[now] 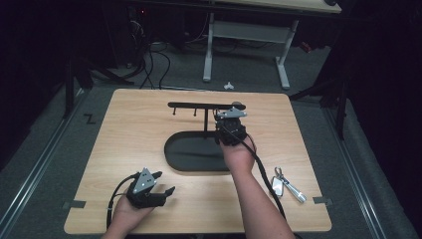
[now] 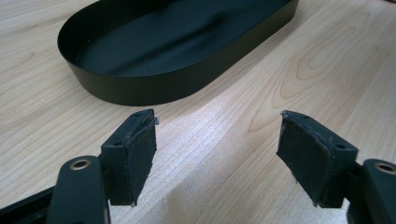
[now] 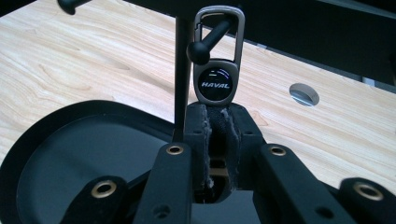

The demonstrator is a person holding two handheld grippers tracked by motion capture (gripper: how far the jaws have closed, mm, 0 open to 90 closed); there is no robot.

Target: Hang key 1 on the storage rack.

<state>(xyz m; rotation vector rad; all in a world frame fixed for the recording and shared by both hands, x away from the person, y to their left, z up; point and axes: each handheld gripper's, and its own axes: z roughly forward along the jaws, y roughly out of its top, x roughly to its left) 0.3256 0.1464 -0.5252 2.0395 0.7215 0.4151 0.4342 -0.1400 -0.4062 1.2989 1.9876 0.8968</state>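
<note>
From above, the right gripper (image 1: 230, 130) reaches the key stand (image 1: 204, 107); the left gripper (image 1: 149, 186) rests spread. Its view faces the black tray (image 2: 140, 88). Right gripper view: jaws pinch the Haval keychain (image 3: 215, 70), looped over a peg (image 3: 205, 44). Next, I'd judge: let go.

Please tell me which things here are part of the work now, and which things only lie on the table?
In use:
- HAVAL keychain, loop over a peg
- black key stand with its oval tray
- right gripper, shut on the keychain

Lying about:
- second keychain, on the table to the right
- left gripper, open, holding nothing
</note>
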